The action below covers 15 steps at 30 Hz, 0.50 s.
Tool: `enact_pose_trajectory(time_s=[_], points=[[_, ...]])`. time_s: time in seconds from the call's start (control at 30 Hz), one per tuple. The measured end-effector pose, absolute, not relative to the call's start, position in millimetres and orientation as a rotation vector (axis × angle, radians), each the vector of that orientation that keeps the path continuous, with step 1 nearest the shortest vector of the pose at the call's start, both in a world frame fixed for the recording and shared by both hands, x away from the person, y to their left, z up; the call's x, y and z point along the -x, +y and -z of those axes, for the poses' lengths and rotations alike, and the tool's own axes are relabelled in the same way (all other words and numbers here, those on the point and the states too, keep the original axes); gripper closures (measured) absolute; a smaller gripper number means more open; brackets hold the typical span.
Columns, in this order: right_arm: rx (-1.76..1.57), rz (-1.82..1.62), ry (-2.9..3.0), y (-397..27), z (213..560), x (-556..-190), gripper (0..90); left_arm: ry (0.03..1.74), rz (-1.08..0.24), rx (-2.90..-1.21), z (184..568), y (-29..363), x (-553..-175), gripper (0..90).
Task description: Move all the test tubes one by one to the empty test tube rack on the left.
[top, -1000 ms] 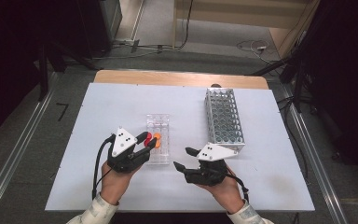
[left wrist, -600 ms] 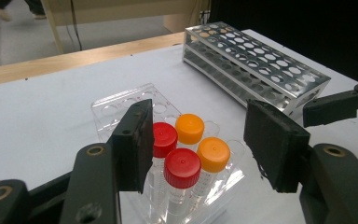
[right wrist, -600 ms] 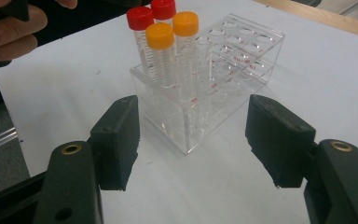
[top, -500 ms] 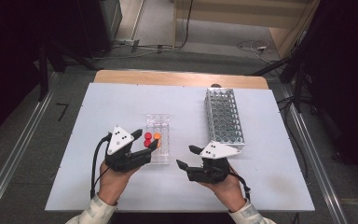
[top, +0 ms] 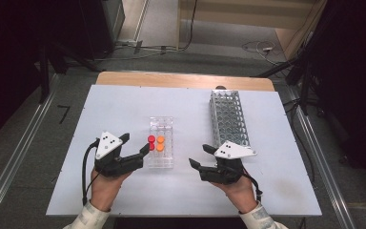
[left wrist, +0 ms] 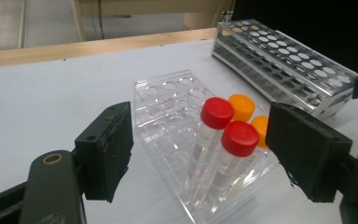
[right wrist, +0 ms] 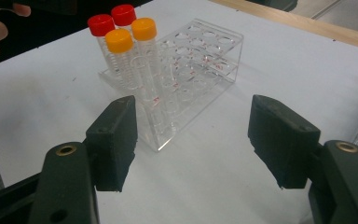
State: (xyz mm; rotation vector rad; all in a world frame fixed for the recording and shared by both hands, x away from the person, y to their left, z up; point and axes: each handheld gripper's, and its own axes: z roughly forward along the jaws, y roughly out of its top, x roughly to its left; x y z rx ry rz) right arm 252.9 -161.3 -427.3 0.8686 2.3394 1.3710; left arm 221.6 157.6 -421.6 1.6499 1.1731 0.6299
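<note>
A clear plastic rack (top: 161, 160) sits mid-table with two red-capped tubes (top: 151, 142) and two orange-capped tubes (top: 160, 143) upright in its near half. My left gripper (top: 136, 143) hovers just left of the rack, open; its jaws have just been opening. In the left gripper view the red-capped tubes (left wrist: 228, 126) stand ahead between the pads (left wrist: 105, 149), untouched. My right gripper (top: 199, 156) is open to the right of the rack with nothing between its jaws, which have also just widened. It looks at the rack (right wrist: 200, 60) and the tubes (right wrist: 119, 40) from the other side.
A metal test-tube rack (top: 229, 119) with several empty holes lies at the back right, close to the right hand. The table's wooden far edge (top: 186, 80) runs behind it. Open white tabletop lies left of and in front of the clear rack.
The left gripper has drawn back to the left from the tube caps and its jaws have spread. The tubes stay standing in the rack. The right hand has hardly shifted.
</note>
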Motion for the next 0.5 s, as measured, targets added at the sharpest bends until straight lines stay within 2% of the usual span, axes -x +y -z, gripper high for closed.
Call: enact_pose_trajectory(time_s=[0.5], points=[[-0.893,-1.367,2.317,-171,426,-253,30.8,1.222,-0.661,-1.62,431,175,-215,23.1]])
